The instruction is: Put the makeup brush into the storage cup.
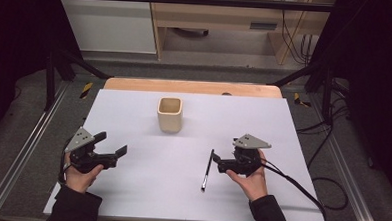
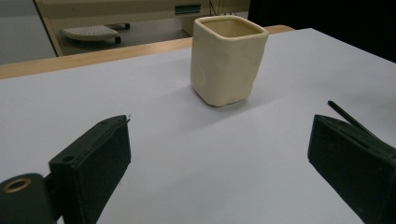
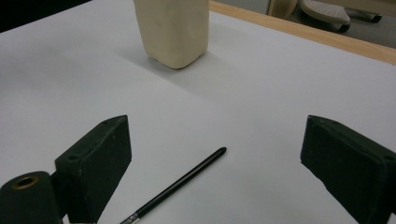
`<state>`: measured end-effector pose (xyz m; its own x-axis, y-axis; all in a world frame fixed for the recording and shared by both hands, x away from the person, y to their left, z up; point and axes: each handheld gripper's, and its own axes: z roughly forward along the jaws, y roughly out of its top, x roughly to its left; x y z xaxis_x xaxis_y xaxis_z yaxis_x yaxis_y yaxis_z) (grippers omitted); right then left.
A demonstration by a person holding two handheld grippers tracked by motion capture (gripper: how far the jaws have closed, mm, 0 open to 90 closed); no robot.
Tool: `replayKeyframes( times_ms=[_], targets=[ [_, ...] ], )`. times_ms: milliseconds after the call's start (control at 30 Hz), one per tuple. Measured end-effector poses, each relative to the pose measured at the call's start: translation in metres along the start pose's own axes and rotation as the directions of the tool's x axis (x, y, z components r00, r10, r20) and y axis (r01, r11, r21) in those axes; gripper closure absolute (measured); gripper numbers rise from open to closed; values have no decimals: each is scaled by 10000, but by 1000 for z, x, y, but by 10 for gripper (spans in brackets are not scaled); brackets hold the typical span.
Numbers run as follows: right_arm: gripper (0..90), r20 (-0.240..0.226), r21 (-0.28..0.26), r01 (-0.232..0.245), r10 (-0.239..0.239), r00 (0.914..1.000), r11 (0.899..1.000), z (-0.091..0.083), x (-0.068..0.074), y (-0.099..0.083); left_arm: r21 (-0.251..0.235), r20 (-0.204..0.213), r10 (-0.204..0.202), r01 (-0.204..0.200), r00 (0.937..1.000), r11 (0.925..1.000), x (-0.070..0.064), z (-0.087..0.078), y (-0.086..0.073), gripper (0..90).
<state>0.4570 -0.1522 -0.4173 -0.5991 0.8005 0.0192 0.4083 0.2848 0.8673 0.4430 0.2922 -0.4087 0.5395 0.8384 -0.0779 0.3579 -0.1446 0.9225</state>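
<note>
In the right gripper view we lose the top of the cream cup (image 3: 173, 32) past the upper edge, and the bristle end of the black brush (image 3: 180, 184) runs off the bottom, so we cannot make out its tip; in the left gripper view just 1 thin end of that brush (image 2: 348, 116) pokes out from behind the far jaw.

We count 2 grippers, 1 cup and 1 brush on the white table (image 1: 145, 188); the right gripper (image 1: 220, 163) has its jaws spread wide and holds nothing, and the brush (image 1: 207, 171) lies flat on the table just in front of it, between the jaws in its own view and not touching either; the cup (image 1: 170, 114) stands upright ahead of it, well apart, with bare table between.

The left gripper (image 1: 113, 146) is likewise wide open and empty, hovering over bare table; the cup (image 2: 226, 60) stands ahead of it and a little toward the other hand, with nothing in the way.
</note>
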Motion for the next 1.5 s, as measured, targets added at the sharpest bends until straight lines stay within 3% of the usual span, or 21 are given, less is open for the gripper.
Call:
replayKeyframes(
  times_ms=[233, 500, 833, 867, 1000, 1167, 1500],
  targets=[
    [104, -143, 648, 169, -160, 9998, 9978, 21, 11, -11, 24, -11, 64, -64, 10000, 10000, -2, 1, 0, 59],
    [139, -348, 1213, 36, 6, 9994, 9926, 35, 16, -20, 64, 9, 66, -66, 10000, 10000, -1, 1, 0, 60],
    [269, -354, 2042, 408, -343, 9988, 9781, 54, 21, -36, 200, 117, 166, -168, 9998, 9997, -3, 3, -1, 61],
    [287, -388, 2247, 537, -462, 9982, 9730, 56, 22, -38, 205, 109, 178, -180, 9998, 9996, -3, 3, -1, 61],
    [334, -454, 2486, 672, -577, 9973, 9663, 59, 23, -41, 225, 116, 197, -199, 9997, 9995, -3, 4, -1, 61],
    [388, -488, 2527, 703, -599, 9970, 9650, 58, 23, -42, 279, 121, 202, -205, 9997, 9994, -3, 4, -2, 60],
    [590, -626, 2747, 884, -739, 9953, 9575, 53, 21, -40, 323, 157, 265, -270, 9995, 9991, -4, 4, -2, 61]
  ],
)
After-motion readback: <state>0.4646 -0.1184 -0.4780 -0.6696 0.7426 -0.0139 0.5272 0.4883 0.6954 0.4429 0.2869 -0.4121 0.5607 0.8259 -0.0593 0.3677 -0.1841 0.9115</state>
